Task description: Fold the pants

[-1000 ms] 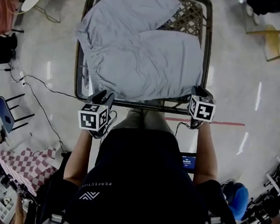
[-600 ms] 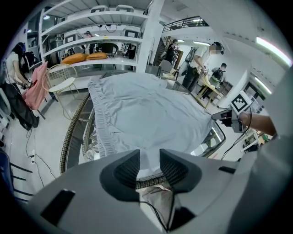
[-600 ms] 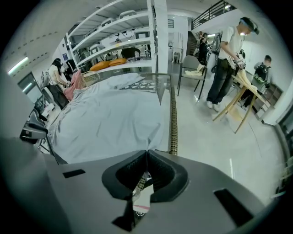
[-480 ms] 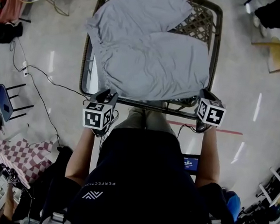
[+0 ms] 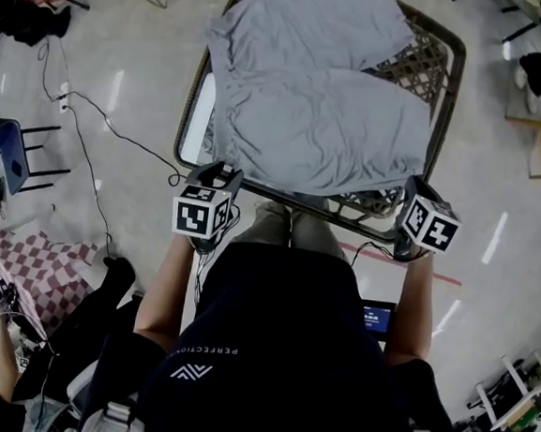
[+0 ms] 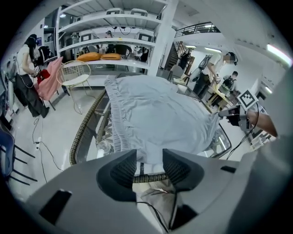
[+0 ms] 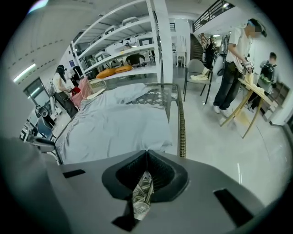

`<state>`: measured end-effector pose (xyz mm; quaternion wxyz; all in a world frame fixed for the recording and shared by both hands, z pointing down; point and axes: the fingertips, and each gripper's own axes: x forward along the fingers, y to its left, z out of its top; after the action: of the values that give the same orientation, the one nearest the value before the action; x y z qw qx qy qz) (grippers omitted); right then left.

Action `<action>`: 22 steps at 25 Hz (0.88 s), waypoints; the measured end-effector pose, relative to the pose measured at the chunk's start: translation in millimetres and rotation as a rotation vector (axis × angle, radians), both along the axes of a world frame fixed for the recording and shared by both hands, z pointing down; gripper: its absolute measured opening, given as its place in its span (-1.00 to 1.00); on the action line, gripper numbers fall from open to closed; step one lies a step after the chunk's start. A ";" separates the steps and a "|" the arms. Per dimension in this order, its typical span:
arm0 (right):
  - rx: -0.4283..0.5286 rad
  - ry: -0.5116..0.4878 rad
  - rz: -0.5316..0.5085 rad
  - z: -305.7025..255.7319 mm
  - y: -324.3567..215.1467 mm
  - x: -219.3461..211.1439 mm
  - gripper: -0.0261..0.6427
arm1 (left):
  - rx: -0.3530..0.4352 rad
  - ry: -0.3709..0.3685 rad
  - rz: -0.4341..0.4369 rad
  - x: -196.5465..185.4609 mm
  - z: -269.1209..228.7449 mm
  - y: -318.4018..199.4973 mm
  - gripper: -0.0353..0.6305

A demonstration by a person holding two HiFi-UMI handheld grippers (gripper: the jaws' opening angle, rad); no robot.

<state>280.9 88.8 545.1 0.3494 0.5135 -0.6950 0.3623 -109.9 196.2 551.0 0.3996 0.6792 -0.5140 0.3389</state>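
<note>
Pants lie crosswise on the table, waistband left, legs right. Your right gripper is clamped on the near hem. Your left gripper, jaws just opening and empty, faces the waistband corner.

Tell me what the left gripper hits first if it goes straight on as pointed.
Probably the near hem of the grey pants, lying just past the table's woven rim; depth is unclear. The left gripper has just been opening its jaws, with nothing gripped between them.
</note>
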 end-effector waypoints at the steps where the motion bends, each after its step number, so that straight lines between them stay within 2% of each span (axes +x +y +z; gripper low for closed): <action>1: 0.002 -0.001 -0.005 -1.2 -1.8 -1.9 -0.79 | 0.003 -0.005 -0.014 -3.6 -0.4 0.7 -0.35; 7: 0.003 0.002 -0.054 -6.8 -16.1 -12.3 -0.79 | 0.030 -0.059 -0.119 -25.0 -4.7 1.3 -0.35; 11: 0.004 -0.001 -0.083 -10.8 -24.6 -18.1 -0.79 | 0.014 -0.064 -0.198 -38.2 -3.0 3.1 -0.30; 15: 0.004 -0.009 -0.106 -8.3 -32.4 -20.2 -0.79 | -0.005 -0.039 -0.288 -45.4 5.4 4.2 -0.29; 22: 0.012 -0.019 -0.125 -3.2 -44.9 -7.8 -0.79 | -0.043 0.009 -0.357 -39.0 29.2 -1.9 -0.25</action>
<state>273.1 43.9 542.0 0.3616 0.4677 -0.7312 0.3404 -148.9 194.3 580.2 0.4698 0.5701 -0.6172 0.2707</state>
